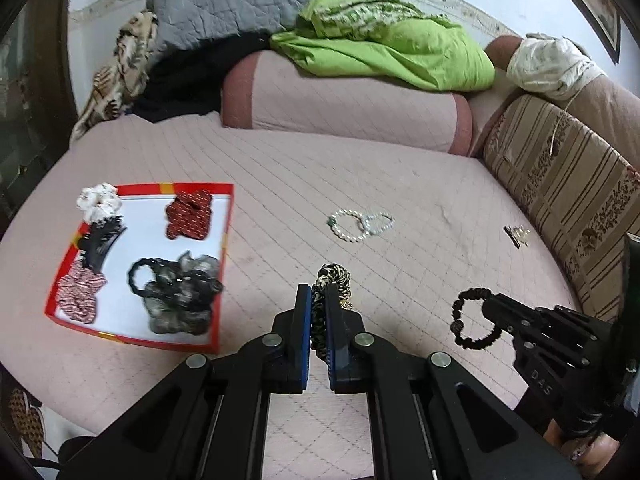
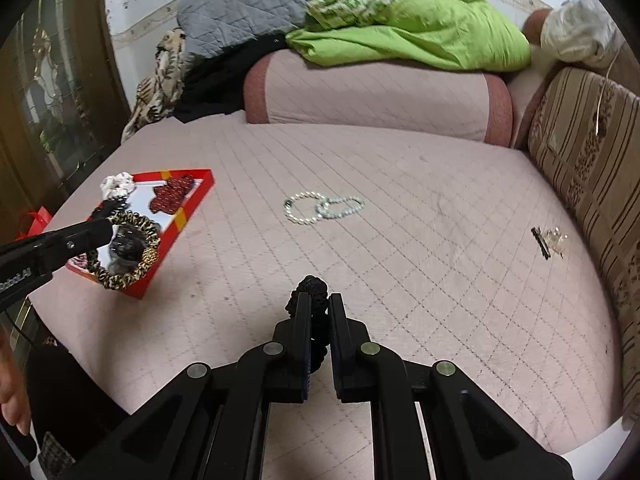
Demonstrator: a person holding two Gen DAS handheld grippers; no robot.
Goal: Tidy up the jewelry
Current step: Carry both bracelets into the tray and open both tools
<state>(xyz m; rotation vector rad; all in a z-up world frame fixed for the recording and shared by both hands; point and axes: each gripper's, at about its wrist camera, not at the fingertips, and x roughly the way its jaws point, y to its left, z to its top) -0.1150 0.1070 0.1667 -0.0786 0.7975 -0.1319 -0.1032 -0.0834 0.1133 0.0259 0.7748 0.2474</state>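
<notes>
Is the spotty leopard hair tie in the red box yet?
Not yet. The leopard scrunchie is pinched in the shut left tongs, held up beside the red box, not lying inside with the other hair ties.

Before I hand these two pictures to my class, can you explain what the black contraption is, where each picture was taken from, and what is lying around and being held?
A person holds two hand tools, each with a camera looking along its tongs. The left camera shows the left tongs shut on a leopard-print scrunchie. The right camera shows the right tongs shut on a black scrunchie. On the pink quilted bed sits a red box of hair ties; two pearl bracelets and a small hair clip lie loose.
</notes>
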